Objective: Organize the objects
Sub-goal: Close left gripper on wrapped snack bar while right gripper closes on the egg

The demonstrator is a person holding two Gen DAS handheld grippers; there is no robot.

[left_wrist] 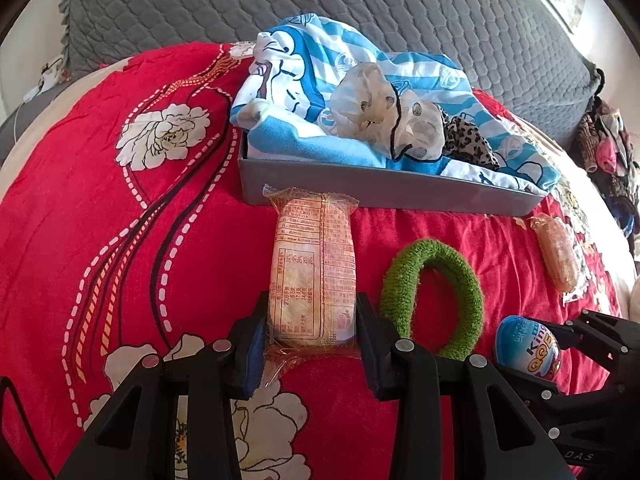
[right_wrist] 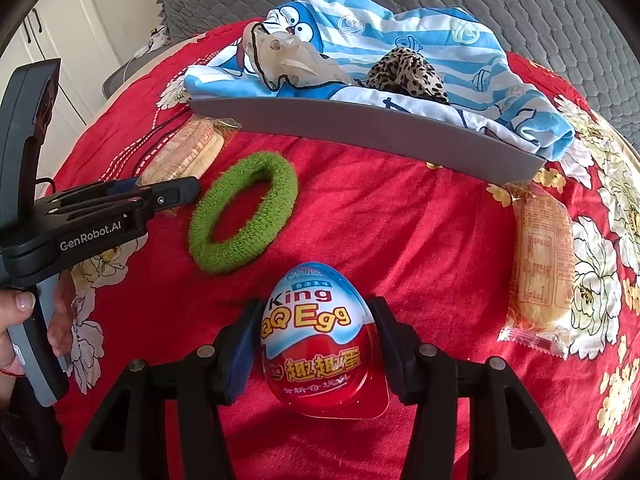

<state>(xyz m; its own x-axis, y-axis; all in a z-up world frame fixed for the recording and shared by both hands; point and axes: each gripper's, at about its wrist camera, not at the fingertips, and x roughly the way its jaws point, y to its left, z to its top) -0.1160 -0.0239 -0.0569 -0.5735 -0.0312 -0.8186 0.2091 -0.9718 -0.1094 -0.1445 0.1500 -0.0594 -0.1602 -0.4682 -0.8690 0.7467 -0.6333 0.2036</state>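
My left gripper (left_wrist: pixel 312 332) is shut on a wrapped snack cake (left_wrist: pixel 312 268) that lies lengthwise on the red bedspread, pointing at the grey box (left_wrist: pixel 360 190). My right gripper (right_wrist: pixel 316 344) is shut on a King QQ Egg toy (right_wrist: pixel 320 336); the egg also shows in the left wrist view (left_wrist: pixel 528 348). A green fuzzy hair ring (left_wrist: pixel 432 300) lies between the two grippers, also in the right wrist view (right_wrist: pixel 244 212). The left gripper shows in the right wrist view (right_wrist: pixel 160 196). A second wrapped snack cake (right_wrist: pixel 540 264) lies to the right.
The grey box (right_wrist: pixel 360 120) holds a blue striped cartoon cloth (right_wrist: pixel 400 36), a white dotted scrunchie (left_wrist: pixel 384 108) and a leopard-print scrunchie (right_wrist: pixel 404 72). A grey quilted headboard (left_wrist: pixel 360 4) stands behind. A pile of clothes (left_wrist: pixel 608 148) lies at far right.
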